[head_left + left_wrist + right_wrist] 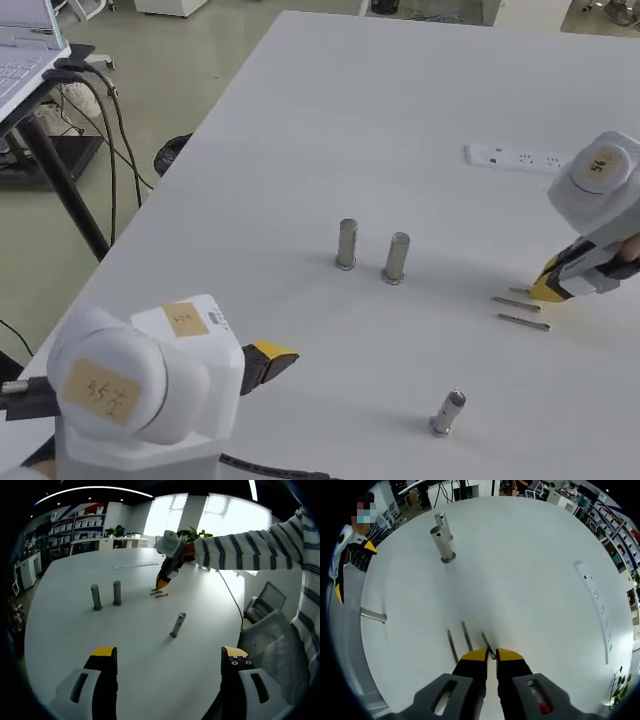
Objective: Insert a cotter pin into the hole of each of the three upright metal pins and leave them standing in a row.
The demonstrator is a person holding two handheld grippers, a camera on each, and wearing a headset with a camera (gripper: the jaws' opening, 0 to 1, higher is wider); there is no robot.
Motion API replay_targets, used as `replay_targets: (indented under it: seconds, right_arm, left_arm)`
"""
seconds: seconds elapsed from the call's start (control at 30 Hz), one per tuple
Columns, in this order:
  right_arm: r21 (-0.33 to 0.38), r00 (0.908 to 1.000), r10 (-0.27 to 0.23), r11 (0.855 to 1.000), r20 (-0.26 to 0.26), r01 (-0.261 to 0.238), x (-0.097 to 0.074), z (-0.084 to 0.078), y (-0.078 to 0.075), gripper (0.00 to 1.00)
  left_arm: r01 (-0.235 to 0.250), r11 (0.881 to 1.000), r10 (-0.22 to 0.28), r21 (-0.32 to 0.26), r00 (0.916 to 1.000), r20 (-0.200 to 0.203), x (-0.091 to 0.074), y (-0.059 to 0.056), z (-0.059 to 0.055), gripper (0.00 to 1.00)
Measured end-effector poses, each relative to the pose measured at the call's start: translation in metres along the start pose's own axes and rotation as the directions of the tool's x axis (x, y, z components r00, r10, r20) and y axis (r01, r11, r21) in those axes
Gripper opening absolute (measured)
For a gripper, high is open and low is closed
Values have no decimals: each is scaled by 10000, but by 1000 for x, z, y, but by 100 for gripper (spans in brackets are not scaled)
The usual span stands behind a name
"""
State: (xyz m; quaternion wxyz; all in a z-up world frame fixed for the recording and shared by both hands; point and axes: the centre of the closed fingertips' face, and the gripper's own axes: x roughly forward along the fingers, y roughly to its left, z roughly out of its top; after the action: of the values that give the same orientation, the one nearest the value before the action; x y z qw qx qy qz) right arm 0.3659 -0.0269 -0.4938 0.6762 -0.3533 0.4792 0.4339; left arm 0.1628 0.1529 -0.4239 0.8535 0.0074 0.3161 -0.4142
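Two upright metal pins [347,245] [397,258] stand side by side mid-table. A third metal pin [448,412] stands apart, nearer to me. Two cotter pins [516,303] [524,322] lie flat on the table at the right. My right gripper [548,290] is down at the table beside them. In the right gripper view its jaws [491,655] are closed on the end of a third cotter pin [486,641], with the other two cotter pins [459,641] just to the left. My left gripper [169,652] hangs open over the near table edge, holding nothing.
A white power strip [515,157] lies on the white table [300,130] at the far right. A laptop [20,45] on a black stand with cables sits off the table's left side. A striped sleeve [250,545] reaches in from the right.
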Motion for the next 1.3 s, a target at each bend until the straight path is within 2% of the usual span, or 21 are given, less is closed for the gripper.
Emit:
replay_targets:
  seconds: [0.1, 0.17, 0.33, 0.4, 0.47, 0.53, 0.63, 0.8, 1.0, 1.03, 1.17, 1.3]
  right_arm:
    - [-97, 9999, 8, 10000, -101, -9, 0, 1, -1, 0]
    - [-448, 9998, -60, 9990, -194, 51, 1, 1, -3, 0]
    - [-1251, 9968, -116, 9921, -796, 15, 2, 2, -2, 0]
    - [-1356, 9952, -203, 9907, -954, 72, 3, 2, -1, 0]
    - [-1168, 9931, -393, 9928, -1109, 262, 2, 1, -1, 0]
    - [-1287, 9928, -337, 9915, -1146, 188, 2, 0, -2, 0]
    - [-919, 9954, -142, 9958, -948, 55, 1, -1, -3, 0]
    - [-1037, 9975, -92, 9946, -705, 19, 1, -2, -1, 0]
    - [-1007, 9941, -311, 9947, -1040, 205, 2, -1, -1, 0]
    - [-667, 9936, -341, 9974, -1081, 270, 2, -2, -2, 0]
    - [-352, 9945, -338, 9989, -991, 305, 1, -2, -2, 0]
    - [-586, 9922, -595, 9969, -1091, 534, 2, -1, 0, 0]
  left_arm:
    - [84, 9999, -83, 55, 9999, -136, 1, -4, -2, 83]
    - [109, 9999, -107, 73, 9997, -207, 1, -5, -3, 83]
    - [104, 9999, -103, 49, 9998, -179, 1, -8, -2, 83]
    - [86, 10000, -86, 45, 9998, -180, 1, -9, -2, 83]
    - [29, 10000, -29, 5, 9999, -133, 1, -9, -1, 83]
    - [-33, 9998, 34, -171, 10000, 48, -1, -8, 2, 83]
    - [-62, 9995, 69, -306, 9997, 227, -4, -9, 6, 83]
    - [-182, 9994, 188, -302, 9996, 196, -7, -8, 4, 83]
    - [-210, 9989, 220, -421, 9995, 233, -9, -6, 1, 83]
    - [-169, 9990, 178, -408, 9996, 212, -9, -7, 0, 83]
    - [-35, 9997, 37, -246, 10000, 65, -9, -10, -3, 82]
    - [54, 9998, -50, -206, 9998, 173, -8, -13, -1, 82]
